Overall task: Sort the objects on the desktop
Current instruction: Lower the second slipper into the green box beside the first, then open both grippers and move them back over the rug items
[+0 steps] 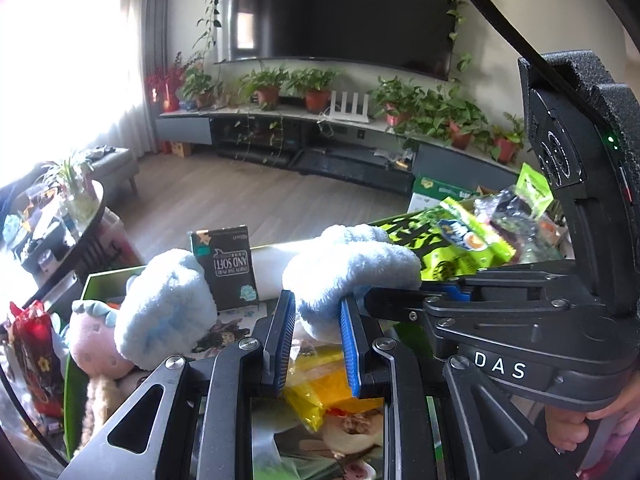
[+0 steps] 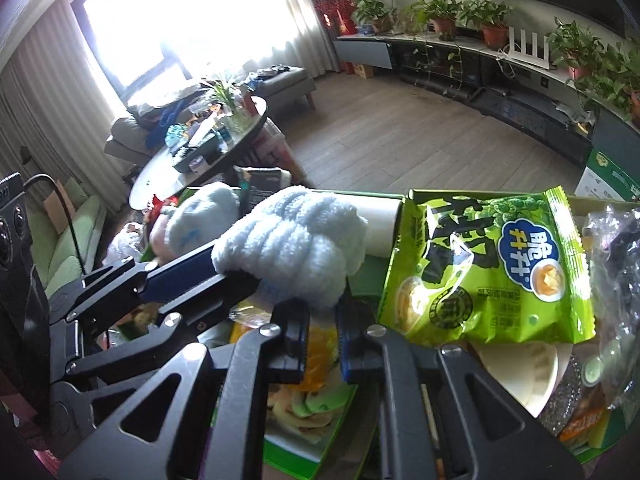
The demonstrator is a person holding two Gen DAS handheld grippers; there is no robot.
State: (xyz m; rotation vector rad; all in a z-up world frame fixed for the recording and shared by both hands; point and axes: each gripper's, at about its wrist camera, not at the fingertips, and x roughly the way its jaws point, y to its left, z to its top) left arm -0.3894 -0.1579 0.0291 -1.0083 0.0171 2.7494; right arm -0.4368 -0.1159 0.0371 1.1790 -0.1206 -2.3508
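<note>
While both tongs, left tongs (image 1: 316, 344) and right tongs (image 2: 324, 344), pinch the blue towel (image 1: 348, 268), carrying step; next needs a free spot beside the green snack bag (image 2: 492, 268).

**Backlit room, blown-out window, heavy fisheye bend**

Daylight floods in from the window (image 2: 168, 28), which is overexposed to pure white in both views; the glare washes out the curtains (image 1: 132, 52) beside it. Away from the window the room dims: the TV (image 1: 360, 12) is a near-black slab and the gripper bodies in the foreground read as dark silhouettes. The green snack bag (image 2: 492, 268) and the blue plush (image 1: 352, 268) are evenly lit and sharp. Straight lines bow strongly toward the edges, where black vignetting closes the corners. The floor (image 2: 400, 148) shows a soft sheen.
</note>
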